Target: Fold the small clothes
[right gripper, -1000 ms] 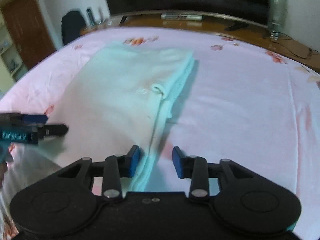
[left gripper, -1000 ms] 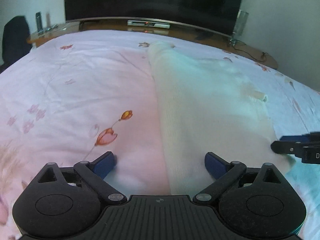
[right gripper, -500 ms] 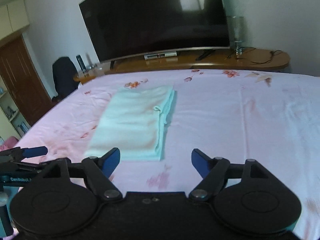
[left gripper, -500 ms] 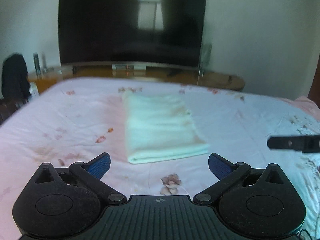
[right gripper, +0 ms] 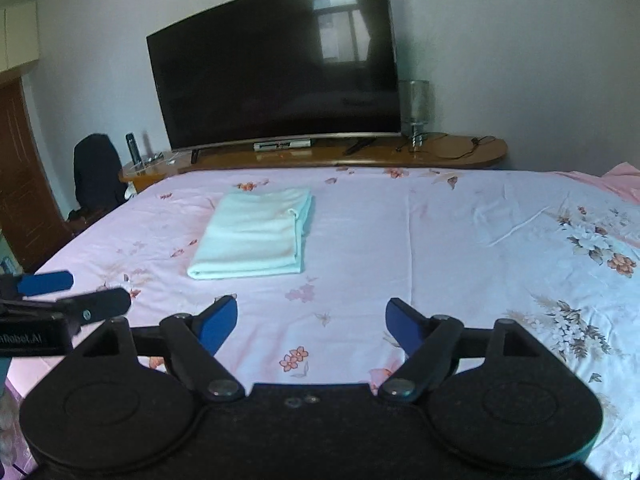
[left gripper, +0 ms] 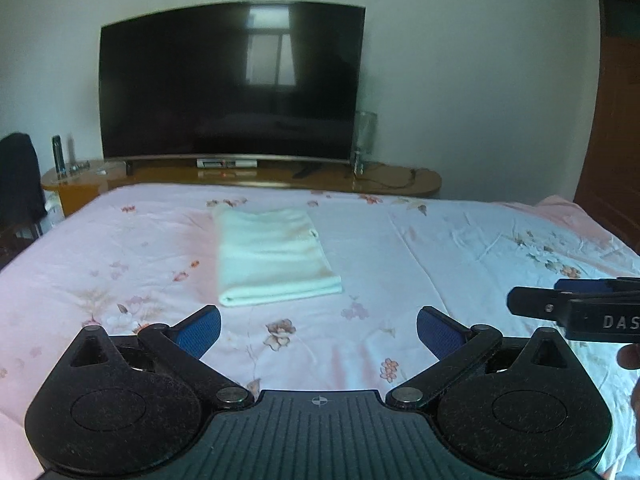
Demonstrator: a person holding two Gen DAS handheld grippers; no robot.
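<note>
Now the folded pale-green knit garment (left gripper: 272, 256) has been released; both grippers (left gripper: 319, 330) (right gripper: 311, 326) are drawn back, spread wide, suggesting folding is finished.

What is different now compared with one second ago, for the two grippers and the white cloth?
Both grippers have pulled back from the folded white cloth. The right gripper, whose fingers were narrow around the cloth's edge, has let go and is open; the left gripper was and remains open. The cloth stays folded on the pink bedsheet, in the same place.
</note>
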